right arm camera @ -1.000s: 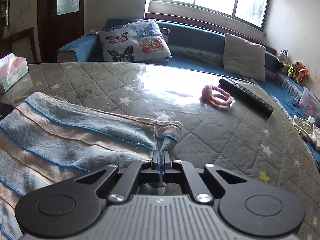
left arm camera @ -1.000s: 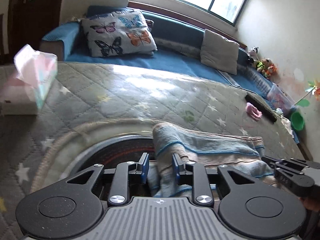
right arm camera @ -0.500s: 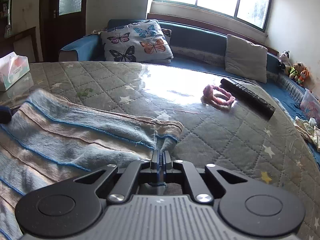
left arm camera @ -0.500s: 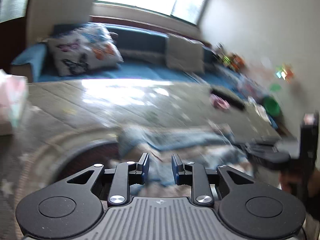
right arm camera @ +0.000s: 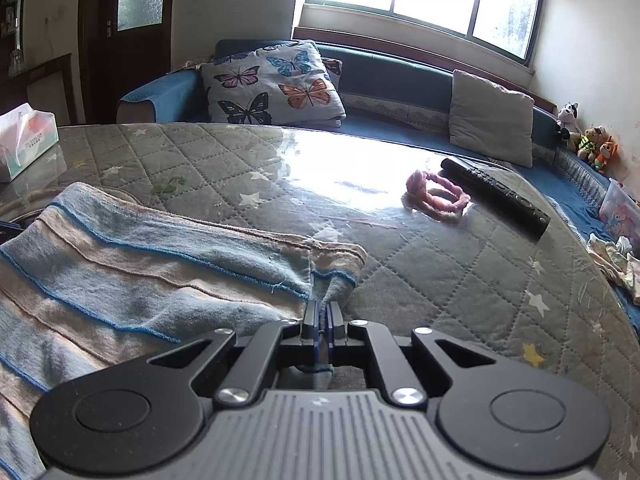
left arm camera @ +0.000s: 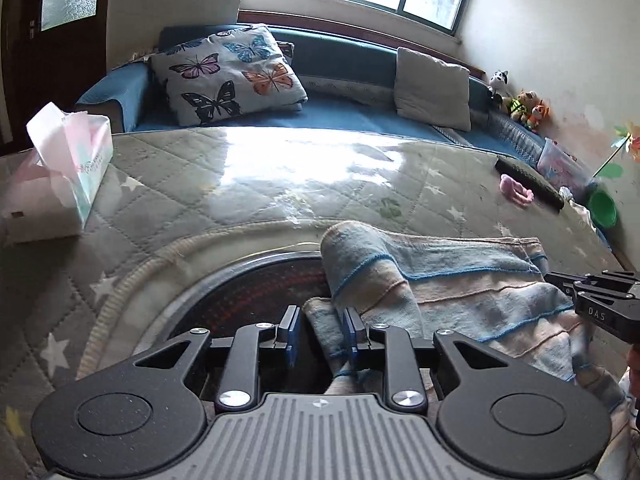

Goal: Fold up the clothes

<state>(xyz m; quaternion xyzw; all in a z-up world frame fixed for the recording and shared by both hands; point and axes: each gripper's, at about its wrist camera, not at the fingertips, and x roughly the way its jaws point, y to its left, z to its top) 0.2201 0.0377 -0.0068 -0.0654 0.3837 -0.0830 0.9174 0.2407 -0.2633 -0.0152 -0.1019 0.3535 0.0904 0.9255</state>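
Note:
A blue and beige striped cloth [left arm camera: 460,292] lies on the quilted table [left arm camera: 280,184], and its near edge hangs over the front. My left gripper [left arm camera: 320,334] is open at the cloth's left end. A bunched edge sits between the jaws and touches the right pad [left arm camera: 351,332], with a dark gap at the left pad. My right gripper [right arm camera: 322,316] is shut on the right corner of the cloth [right arm camera: 140,280]. In the left wrist view the right gripper [left arm camera: 560,280] pokes in from the right edge, over the cloth.
A tissue box [left arm camera: 68,184] stands at the table's left. A pink hair band [right arm camera: 436,196] and a black remote [right arm camera: 496,196] lie at the far right. A dark round panel [left arm camera: 256,292] shows under the table cover. Behind is a blue sofa with a butterfly cushion [right arm camera: 276,84].
The left wrist view swung to the side in a blur and came back, rolled a little. The cloth edge stays between the left jaws. The right gripper keeps its grip and has not moved.

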